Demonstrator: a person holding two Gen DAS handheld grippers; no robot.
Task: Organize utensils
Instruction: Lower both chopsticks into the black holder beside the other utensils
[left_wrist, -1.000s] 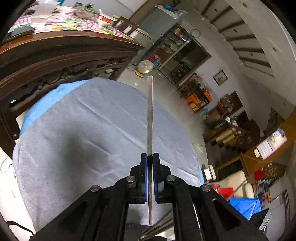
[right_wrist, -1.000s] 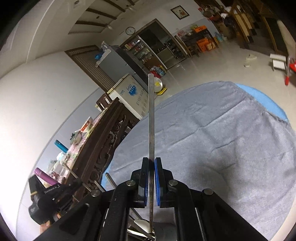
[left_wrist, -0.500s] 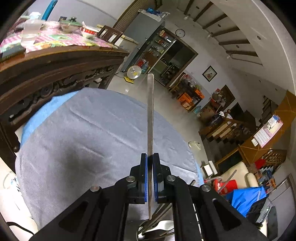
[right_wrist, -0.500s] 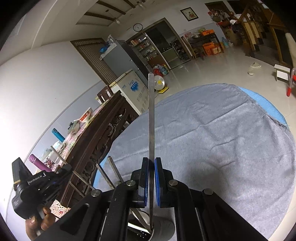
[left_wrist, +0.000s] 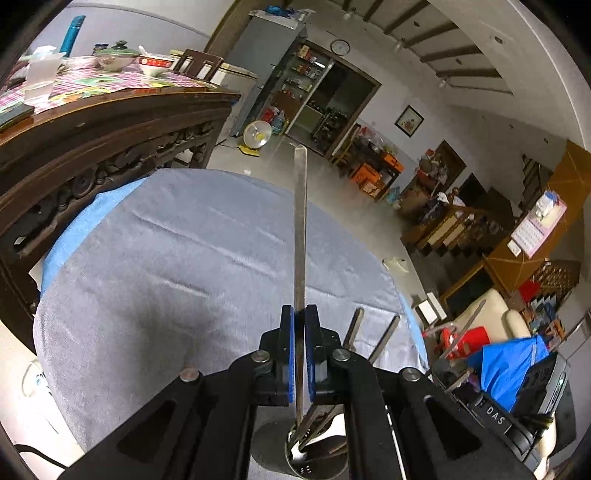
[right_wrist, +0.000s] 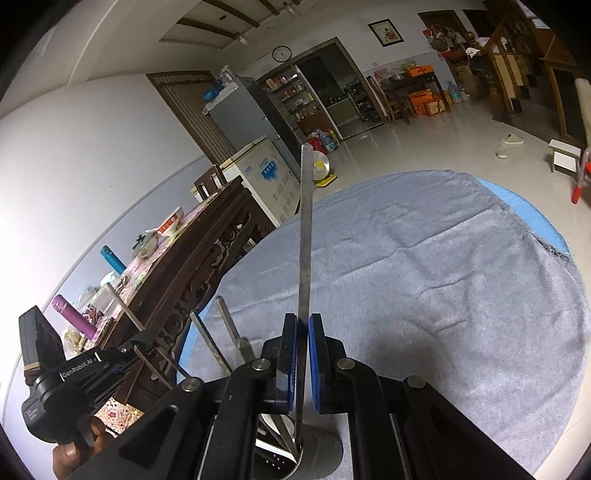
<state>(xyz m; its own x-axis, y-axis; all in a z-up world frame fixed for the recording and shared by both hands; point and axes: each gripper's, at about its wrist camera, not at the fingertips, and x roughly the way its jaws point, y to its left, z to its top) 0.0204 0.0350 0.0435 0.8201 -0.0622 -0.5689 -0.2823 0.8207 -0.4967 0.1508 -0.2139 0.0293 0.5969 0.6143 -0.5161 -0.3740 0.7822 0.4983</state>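
My left gripper (left_wrist: 300, 328) is shut on a flat steel utensil (left_wrist: 300, 229) that stands upright. Its lower end dips into a perforated metal holder (left_wrist: 306, 467) at the bottom edge. More handles (left_wrist: 355, 326) lean out of that holder. My right gripper (right_wrist: 302, 334) is shut on a second steel utensil (right_wrist: 305, 229), whose lower end also reaches into the holder (right_wrist: 321, 456). In the right wrist view the left gripper (right_wrist: 122, 363) shows at the lower left, held by a hand (right_wrist: 70, 452). In the left wrist view the right gripper's body (left_wrist: 495, 413) shows at the lower right.
A grey cloth (left_wrist: 166, 277) over a blue pad covers the round table. A dark carved wooden table (left_wrist: 92, 147) with bowls and bottles stands close on the left. Beyond lie tiled floor, a small fan (left_wrist: 255, 134), a fridge and shelves.
The left gripper moved towards the holder, which with its leaning handles has come into its view. Each gripper now shows in the other's view. Both grips stayed shut.
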